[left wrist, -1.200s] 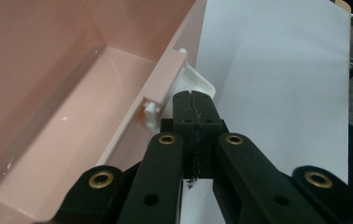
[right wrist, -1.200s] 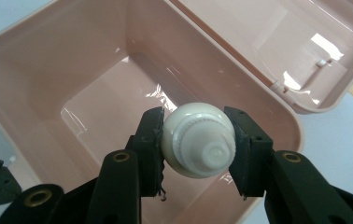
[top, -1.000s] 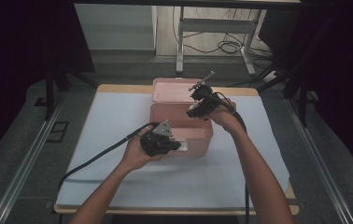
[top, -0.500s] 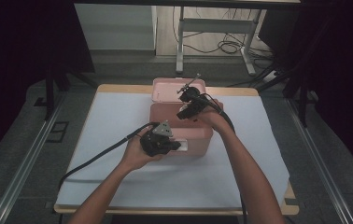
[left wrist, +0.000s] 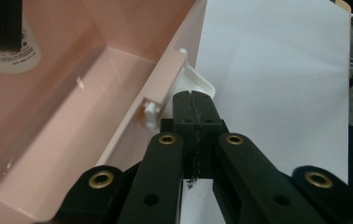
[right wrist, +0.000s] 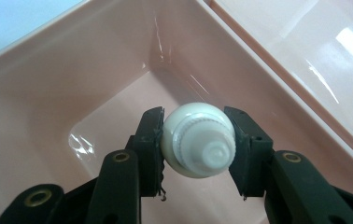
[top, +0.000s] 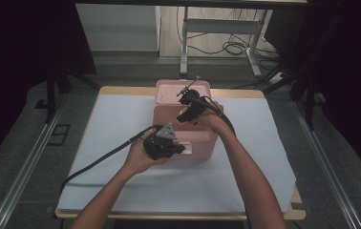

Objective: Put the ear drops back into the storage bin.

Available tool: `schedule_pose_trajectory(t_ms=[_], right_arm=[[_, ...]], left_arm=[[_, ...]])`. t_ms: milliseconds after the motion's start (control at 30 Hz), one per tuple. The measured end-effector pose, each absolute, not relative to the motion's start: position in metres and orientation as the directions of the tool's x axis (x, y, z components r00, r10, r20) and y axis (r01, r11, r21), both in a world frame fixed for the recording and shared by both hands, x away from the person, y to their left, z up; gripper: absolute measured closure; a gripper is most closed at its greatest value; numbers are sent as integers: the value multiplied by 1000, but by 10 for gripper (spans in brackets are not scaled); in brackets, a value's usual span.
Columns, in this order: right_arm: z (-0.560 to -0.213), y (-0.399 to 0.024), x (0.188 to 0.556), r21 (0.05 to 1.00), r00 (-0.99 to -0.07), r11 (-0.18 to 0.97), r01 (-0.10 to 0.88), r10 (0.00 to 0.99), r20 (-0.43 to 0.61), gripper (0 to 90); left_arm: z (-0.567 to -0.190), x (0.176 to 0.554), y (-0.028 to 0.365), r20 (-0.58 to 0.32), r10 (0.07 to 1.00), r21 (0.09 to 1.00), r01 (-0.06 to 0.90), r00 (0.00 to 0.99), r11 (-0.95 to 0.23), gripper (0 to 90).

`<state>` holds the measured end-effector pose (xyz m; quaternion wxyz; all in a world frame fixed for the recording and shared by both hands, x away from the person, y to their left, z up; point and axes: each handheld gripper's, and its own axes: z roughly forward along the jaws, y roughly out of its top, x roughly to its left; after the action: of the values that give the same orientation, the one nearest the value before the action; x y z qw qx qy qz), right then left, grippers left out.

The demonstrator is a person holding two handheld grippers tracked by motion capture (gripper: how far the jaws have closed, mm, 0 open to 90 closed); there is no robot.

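1. A pink box (top: 188,138) stands open near the middle of the desk (top: 121,124), on a white sheet that covers most of the top.
2. Its lid (top: 169,90) lies back on the far side of the box, touching its rear edge.
3. The right tongs (right wrist: 198,144) are clamped on a white bottle (right wrist: 198,140), one black jaw on each side of its round body.
4. In the right gripper view the bottle's ribbed cap faces the camera, and the bottle hangs above the empty pink inside of the box.
5. In the high view the right tongs (top: 188,112) sit over the far half of the box, with the hand behind them.
6. The left tongs (left wrist: 195,114) are pressed fully together, with nothing seen between the pads.
7. Their tips rest against the box's near rim beside a small white latch (left wrist: 198,84).
8. From above, the left tongs (top: 181,149) lie at the front wall of the box.
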<state>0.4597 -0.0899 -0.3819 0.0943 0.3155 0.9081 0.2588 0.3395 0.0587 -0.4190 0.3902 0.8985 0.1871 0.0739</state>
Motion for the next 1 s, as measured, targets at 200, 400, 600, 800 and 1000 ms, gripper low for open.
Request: schedule_pose_trajectory(t_ms=[200, 400, 600, 800, 1000], right_arm=[[-389, -83, 465, 522, -788, 675, 521, 615, -9, 599], [-399, -74, 470, 512, -801, 691, 510, 599, -12, 599], [-410, -65, 473, 500, -808, 701, 508, 588, -4, 599], [-421, -58, 477, 486, -816, 712, 508, 579, 5, 598], [-431, -53, 479, 473, -821, 722, 505, 571, 6, 598]], left_arm=[[-420, 339, 58, -21, 397, 735, 283, 918, -616, 900], [-420, 339, 58, -17, 396, 734, 281, 918, -619, 900], [-419, 339, 58, -18, 394, 733, 280, 919, -620, 900], [-420, 339, 58, -16, 394, 733, 279, 919, -620, 900], [-419, 339, 59, -12, 389, 729, 274, 921, -627, 900]])
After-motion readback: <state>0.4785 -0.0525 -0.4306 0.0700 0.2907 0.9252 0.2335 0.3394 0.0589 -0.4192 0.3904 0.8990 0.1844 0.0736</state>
